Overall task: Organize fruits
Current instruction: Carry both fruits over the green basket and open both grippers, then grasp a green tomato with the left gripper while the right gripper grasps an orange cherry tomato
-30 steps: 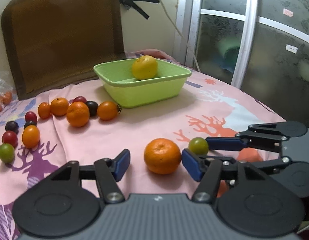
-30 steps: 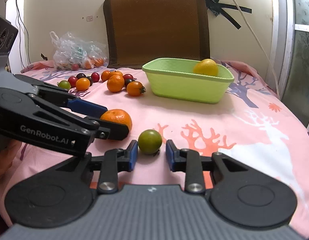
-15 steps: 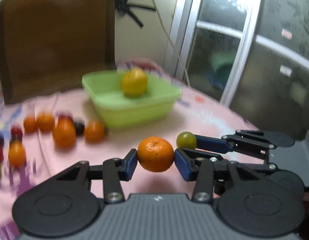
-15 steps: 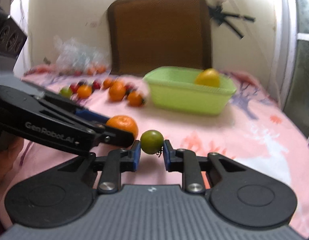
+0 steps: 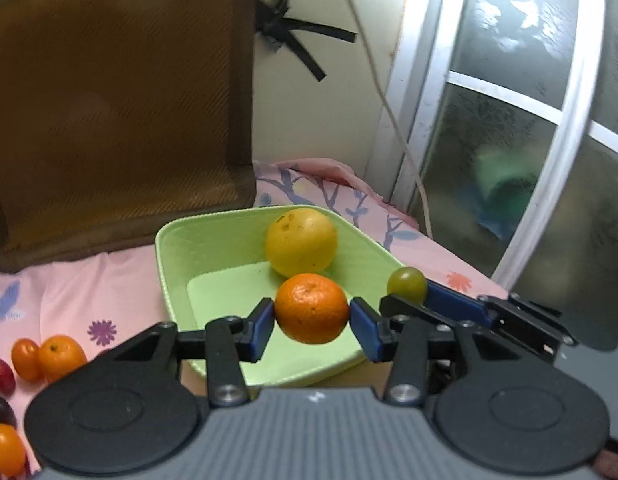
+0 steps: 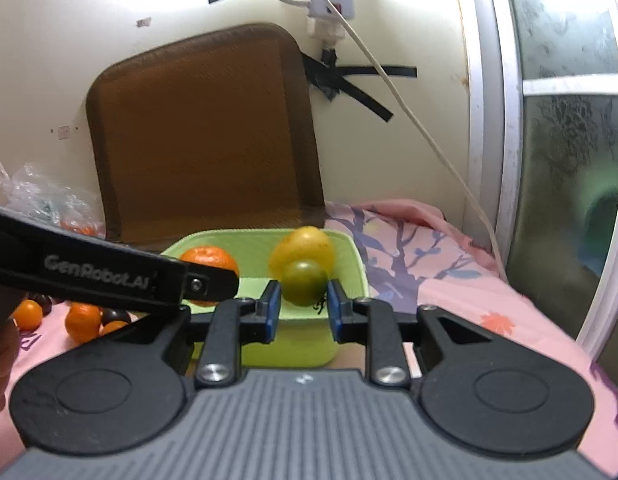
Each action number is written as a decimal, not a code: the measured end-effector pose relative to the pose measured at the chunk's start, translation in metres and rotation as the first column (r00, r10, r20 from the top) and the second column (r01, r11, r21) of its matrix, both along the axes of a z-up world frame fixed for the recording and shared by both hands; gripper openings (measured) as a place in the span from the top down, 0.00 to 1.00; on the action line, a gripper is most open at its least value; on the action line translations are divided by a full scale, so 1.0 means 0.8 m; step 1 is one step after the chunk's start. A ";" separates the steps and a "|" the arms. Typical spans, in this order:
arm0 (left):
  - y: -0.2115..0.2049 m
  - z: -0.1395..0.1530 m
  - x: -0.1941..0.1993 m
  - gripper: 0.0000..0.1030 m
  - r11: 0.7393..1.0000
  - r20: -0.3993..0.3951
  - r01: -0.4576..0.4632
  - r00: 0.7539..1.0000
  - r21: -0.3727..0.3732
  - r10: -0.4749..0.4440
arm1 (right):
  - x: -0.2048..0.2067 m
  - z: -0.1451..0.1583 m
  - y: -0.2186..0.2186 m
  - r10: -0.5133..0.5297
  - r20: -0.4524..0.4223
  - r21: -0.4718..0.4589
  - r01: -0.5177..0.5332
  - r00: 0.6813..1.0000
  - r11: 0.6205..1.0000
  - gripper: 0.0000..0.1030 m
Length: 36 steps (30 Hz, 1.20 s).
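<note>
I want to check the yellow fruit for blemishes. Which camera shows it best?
The left wrist view: the yellow fruit sits sharp and almost whole in the green basin, brown specks visible. In the right wrist view it is blurred and partly hidden behind the green tomato.

A cream wall (image 6: 189, 4) fills the upper frame, with a brown woven cushion (image 6: 201, 132) leaning on it at centre left. Black tape (image 6: 349, 80) and a white power strip (image 6: 329, 0) hang at upper centre, its cable (image 6: 429, 140) trailing down right. A white-framed frosted window (image 5: 529, 120) fills the right
</note>
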<state>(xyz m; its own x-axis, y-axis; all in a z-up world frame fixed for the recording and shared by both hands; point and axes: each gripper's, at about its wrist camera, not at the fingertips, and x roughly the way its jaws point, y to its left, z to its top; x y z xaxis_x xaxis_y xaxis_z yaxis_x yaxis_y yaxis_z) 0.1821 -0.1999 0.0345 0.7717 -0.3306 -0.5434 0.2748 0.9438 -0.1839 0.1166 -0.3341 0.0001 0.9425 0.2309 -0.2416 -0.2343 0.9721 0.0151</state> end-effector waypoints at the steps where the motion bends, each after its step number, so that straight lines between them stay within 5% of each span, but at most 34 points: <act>1: 0.000 -0.002 0.001 0.54 1.000 0.000 -0.010 1.000 0.003 0.010 | -0.001 0.000 0.001 -0.001 0.003 -0.005 0.001 1.000 1.000 0.71; 5: 0.006 0.000 -0.001 0.43 1.000 0.017 -0.029 0.999 0.007 0.028 | 0.001 0.002 -0.001 0.004 -0.001 0.014 -0.004 1.000 1.000 0.67; 12: 0.090 0.047 -0.064 0.44 0.991 0.134 -0.126 0.982 -0.043 0.131 | -0.009 0.002 -0.019 -0.022 0.022 0.110 0.020 1.000 0.994 0.63; 18: 0.220 0.038 -0.145 0.44 0.930 0.103 -0.366 0.924 -0.043 0.369 | -0.017 0.004 -0.038 -0.066 0.000 0.204 0.064 0.998 0.977 0.63; 23: 0.285 0.001 -0.189 0.44 0.873 0.012 -0.482 0.875 -0.071 0.484 | -0.046 0.015 -0.002 0.090 0.004 0.208 -0.089 0.996 0.974 0.62; 27: 0.283 -0.012 -0.190 0.43 0.887 -0.012 -0.454 0.891 -0.082 0.455 | -0.066 0.012 0.071 0.257 -0.041 0.089 -0.253 0.965 0.963 0.63; 31: 0.261 -0.024 -0.168 0.40 0.913 -0.005 -0.406 0.914 0.026 0.406 | -0.064 0.000 0.139 0.331 -0.103 -0.027 -0.335 0.938 0.942 0.63; 36: 0.257 -0.041 -0.156 0.54 0.926 -0.034 -0.377 0.925 0.027 0.378 | -0.061 0.003 0.197 0.419 -0.126 -0.106 -0.433 0.899 0.895 0.63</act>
